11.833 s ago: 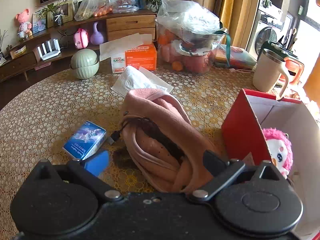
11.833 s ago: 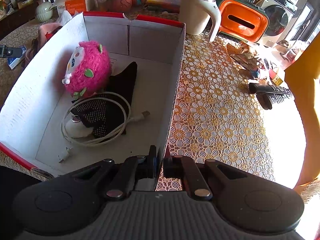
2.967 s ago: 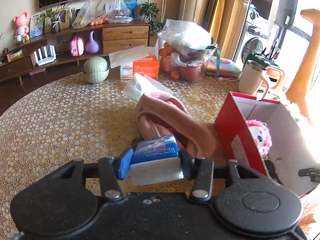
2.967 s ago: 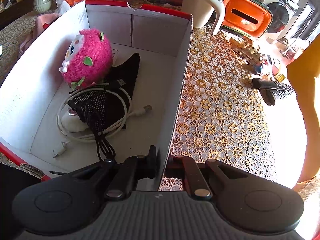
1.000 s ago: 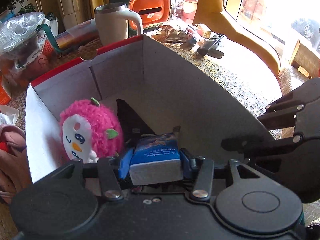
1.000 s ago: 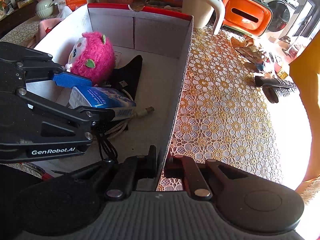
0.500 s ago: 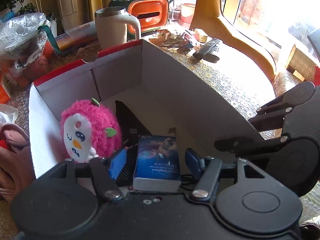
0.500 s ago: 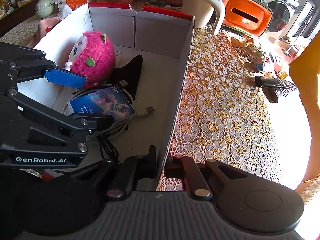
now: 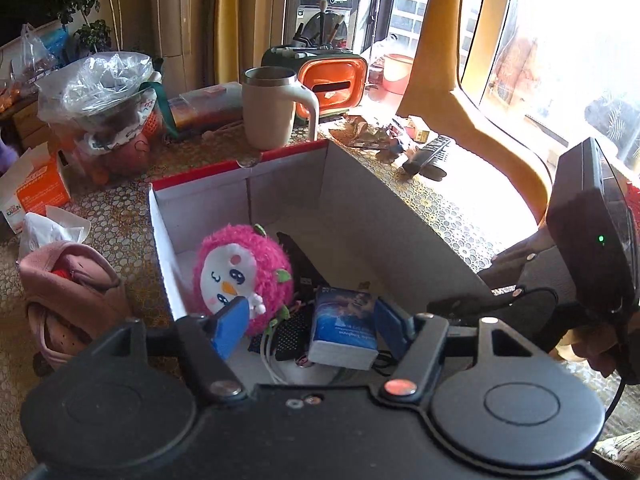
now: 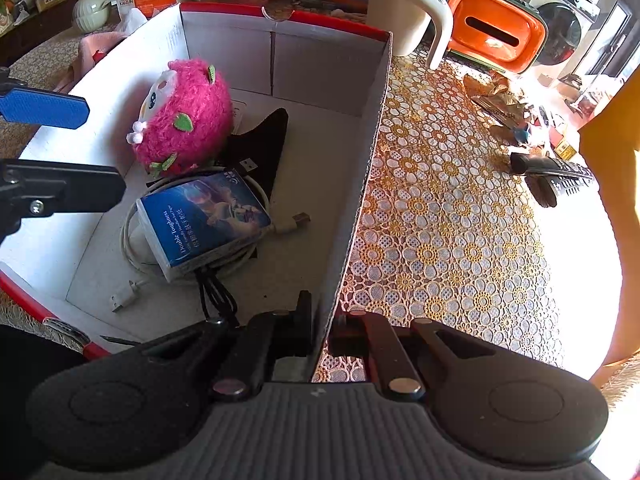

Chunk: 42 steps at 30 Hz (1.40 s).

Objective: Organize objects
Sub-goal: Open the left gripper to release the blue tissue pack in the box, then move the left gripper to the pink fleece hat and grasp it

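Note:
A blue tissue pack (image 9: 344,328) (image 10: 204,220) lies flat inside the red-and-white cardboard box (image 9: 400,220) (image 10: 276,64), on a coil of white cable (image 10: 132,240) and a black cloth (image 10: 264,136). A pink plush toy (image 9: 240,272) (image 10: 184,116) sits beside it. My left gripper (image 9: 310,328) (image 10: 80,148) hovers above the pack with its jaws opening, and its blue pads do not touch the pack. My right gripper (image 10: 320,328) is shut on the near end of the box's right wall.
A pink fleece hat (image 9: 68,288) lies on the lace tablecloth left of the box. Behind the box stand a cream mug (image 9: 268,108), an orange tissue holder (image 9: 332,80), a bag of fruit (image 9: 104,112) and an orange carton (image 9: 36,188). Remotes (image 10: 552,176) lie to the right.
The left gripper let go of the blue pack, spread its jaws and rose away from it. The pack now rests on the cables in the box. The right gripper kept still.

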Available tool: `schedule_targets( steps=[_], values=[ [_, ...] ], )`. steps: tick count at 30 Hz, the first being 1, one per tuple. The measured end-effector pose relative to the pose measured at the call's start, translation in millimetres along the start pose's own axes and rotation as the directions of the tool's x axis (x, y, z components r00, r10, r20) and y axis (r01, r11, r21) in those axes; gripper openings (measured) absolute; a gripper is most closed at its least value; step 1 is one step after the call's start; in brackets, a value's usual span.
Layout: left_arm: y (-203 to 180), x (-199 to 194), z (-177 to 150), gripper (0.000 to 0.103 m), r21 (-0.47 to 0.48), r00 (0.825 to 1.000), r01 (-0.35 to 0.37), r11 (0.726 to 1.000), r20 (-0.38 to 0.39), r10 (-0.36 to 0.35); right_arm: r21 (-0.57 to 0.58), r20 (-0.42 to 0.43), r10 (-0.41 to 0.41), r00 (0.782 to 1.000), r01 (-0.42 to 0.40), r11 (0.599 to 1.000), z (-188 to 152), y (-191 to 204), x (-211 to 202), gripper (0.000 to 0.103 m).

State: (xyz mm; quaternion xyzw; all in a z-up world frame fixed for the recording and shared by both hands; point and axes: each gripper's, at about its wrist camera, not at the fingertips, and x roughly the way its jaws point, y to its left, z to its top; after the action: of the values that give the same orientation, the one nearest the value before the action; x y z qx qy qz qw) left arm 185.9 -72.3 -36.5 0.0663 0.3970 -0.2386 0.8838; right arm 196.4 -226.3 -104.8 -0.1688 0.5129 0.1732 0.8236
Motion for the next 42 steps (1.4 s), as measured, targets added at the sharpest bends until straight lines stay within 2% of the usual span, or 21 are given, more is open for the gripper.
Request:
schedule_targets(
  steps=[6,13,24,28,31,38,42],
  values=[
    [27,-33,-3,0.068,-0.046,0.996,-0.071,0.996,0.041,0.073,-0.003,-0.003,-0.003,1.0,0.003,1.0,1,0,0,0.007],
    [60,-62,-9,0.071,-0.099,0.986,-0.153,0.983,0.056,0.159,-0.004,-0.006,-0.001,1.0,0.001,1.0,1,-1,1,0.007],
    [101,-85,-23,0.085,-0.162,0.968,-0.233,0.959,0.059,0.246,-0.012,-0.012,-0.005,1.0,0.005,1.0,2,0,1,0.007],
    [113,-83,-26,0.097,-0.19,0.964,-0.241,0.952,0.066,0.258,-0.014,-0.014,-0.005,1.0,0.005,1.0,2,0,1,0.007],
    [120,-75,-23,0.102,-0.208,0.962,-0.246,0.947,0.066,0.265,-0.015,-0.018,-0.005,1.0,0.004,1.0,2,0,2,0.007],
    [143,-36,-19,0.102,-0.259,0.96,-0.266,0.929,0.023,0.281,-0.015,-0.027,-0.002,1.0,0.002,1.0,3,-1,2,0.007],
    [151,-10,-14,0.102,-0.275,0.952,-0.298,0.914,-0.017,0.306,-0.014,-0.028,-0.001,1.0,0.001,1.0,4,-1,2,0.007]
  ],
)
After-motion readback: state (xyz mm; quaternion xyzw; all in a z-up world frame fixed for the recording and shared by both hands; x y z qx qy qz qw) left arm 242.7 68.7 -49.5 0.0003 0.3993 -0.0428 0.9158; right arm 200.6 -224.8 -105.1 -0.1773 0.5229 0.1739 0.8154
